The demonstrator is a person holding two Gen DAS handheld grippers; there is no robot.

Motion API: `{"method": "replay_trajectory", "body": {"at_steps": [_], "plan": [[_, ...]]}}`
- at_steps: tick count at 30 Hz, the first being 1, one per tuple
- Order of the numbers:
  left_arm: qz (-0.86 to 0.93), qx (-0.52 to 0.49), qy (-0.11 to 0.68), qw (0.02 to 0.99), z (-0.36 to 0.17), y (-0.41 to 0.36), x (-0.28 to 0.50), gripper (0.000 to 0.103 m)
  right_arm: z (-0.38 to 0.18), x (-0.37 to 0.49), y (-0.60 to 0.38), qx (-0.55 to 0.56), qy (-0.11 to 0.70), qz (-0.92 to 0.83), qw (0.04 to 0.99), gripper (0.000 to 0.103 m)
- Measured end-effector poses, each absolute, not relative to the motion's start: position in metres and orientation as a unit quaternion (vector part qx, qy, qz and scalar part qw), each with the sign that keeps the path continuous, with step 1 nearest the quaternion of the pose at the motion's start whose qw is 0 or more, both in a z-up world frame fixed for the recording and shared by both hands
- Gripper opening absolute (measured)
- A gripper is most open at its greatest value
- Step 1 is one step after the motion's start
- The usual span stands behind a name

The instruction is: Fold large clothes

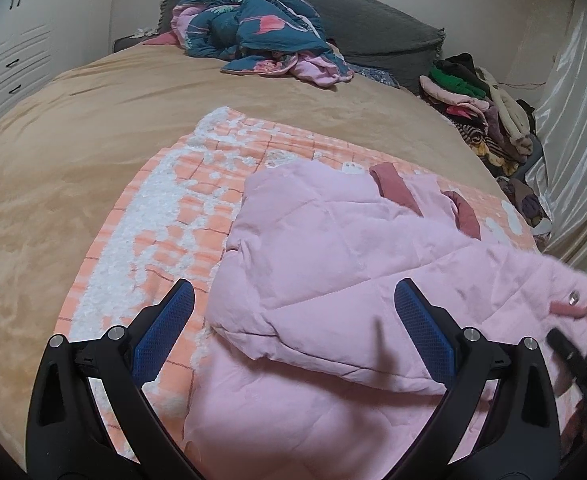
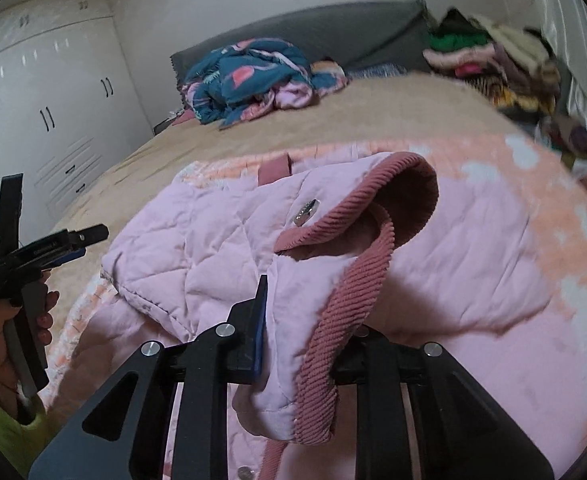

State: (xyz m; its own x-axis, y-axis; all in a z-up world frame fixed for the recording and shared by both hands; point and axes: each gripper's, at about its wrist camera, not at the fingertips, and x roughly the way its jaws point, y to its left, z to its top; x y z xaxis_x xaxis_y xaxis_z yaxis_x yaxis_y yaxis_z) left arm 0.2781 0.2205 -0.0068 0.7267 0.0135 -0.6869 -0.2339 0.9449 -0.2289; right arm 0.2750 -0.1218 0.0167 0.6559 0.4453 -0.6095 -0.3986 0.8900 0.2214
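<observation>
Bed [image 1: 73,168]: covered by a tan blanket, with an orange checked cover [image 1: 197,184] on the near part.
Jacket [image 1: 333,248]: pink and quilted, lying on the checked cover.
Right gripper [image 2: 293,320]: jaws clamped on the jacket's front edge beside the ribbed collar [image 2: 357,272].
Left gripper [image 1: 293,320]: fingers apart and holding nothing, above the jacket.

Tan bed cover [image 1: 93,128], teal flamingo quilt [image 1: 253,28], grey headboard [image 1: 373,20], white wardrobe [image 2: 53,112]
</observation>
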Motion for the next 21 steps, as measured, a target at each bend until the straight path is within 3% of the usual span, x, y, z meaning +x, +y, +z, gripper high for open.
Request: {"method": "replay_trajectory", "body": {"at_steps": [10,21], "plan": [[0.060,-0.152,0.357,0.920,-0.012,0.212,0.287,0.094,0.062,0.306,-0.130,-0.043,0.290,0.212,0.932,0.018],[0.046,-0.133,0.358,0.923,-0.023,0.193,0.301,0.094,0.021,0.340,-0.140,-0.053,0.315,0.173,0.932,0.018]]}}
